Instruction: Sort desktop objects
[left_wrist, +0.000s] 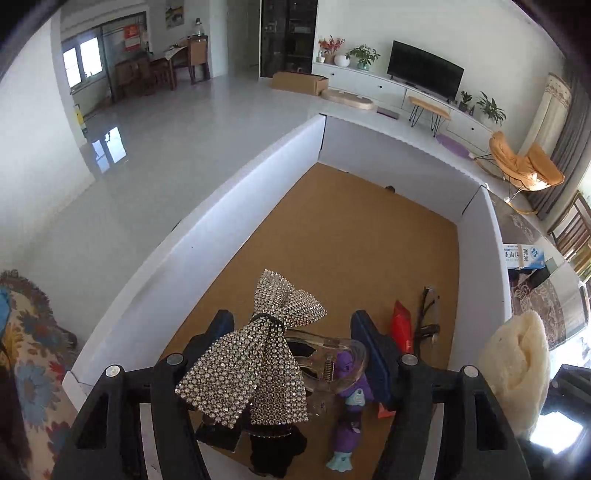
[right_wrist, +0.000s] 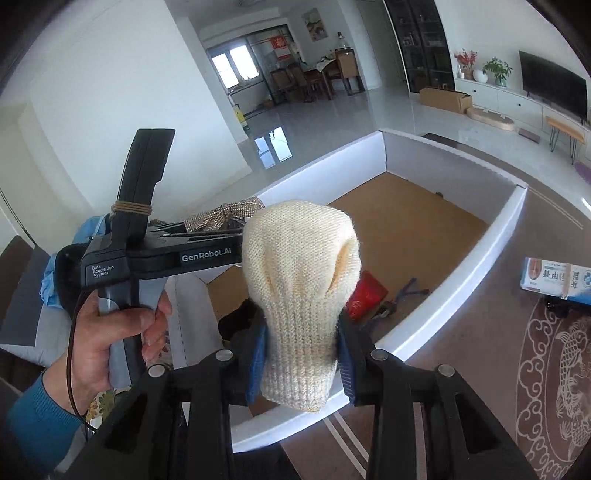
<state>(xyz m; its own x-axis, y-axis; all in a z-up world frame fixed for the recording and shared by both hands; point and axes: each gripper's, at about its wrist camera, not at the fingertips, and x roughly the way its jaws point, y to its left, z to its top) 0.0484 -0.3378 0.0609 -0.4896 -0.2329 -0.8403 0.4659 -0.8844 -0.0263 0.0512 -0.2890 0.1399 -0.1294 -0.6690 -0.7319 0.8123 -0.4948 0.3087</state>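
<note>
Right wrist view: I read "GenRobot.AI" in white along the black arm of my left gripper (right_wrist: 218, 229), and "Data Acquisition System" on its body, at nine o'clock in the frame. A hand (right_wrist: 110, 332) in a blue sleeve grips its handle. At three o'clock a small white and blue carton (right_wrist: 554, 280) bears Chinese characters I cannot read.

My right gripper (right_wrist: 301, 354) is clenched on one cream knitted sock (right_wrist: 301, 288); both blue pads press its ribbed lower part, and its toe stands up at twelve o'clock of the jaws.

In the left wrist view, my left gripper (left_wrist: 295, 347) stands about half open. Between its blue fingers sits one clear plastic hair clip with a rhinestone bow (left_wrist: 266, 354). The clear clip body touches the right finger; whether the left finger presses it I cannot tell, since the bow covers that side.

Both grippers hang over one white-walled box (left_wrist: 221, 229) with a brown floor. On that floor I count one purple toy figure (left_wrist: 351, 406) at six o'clock, one red packet (left_wrist: 402, 328) and one pair of dark glasses (left_wrist: 428, 314) at four o'clock.
</note>
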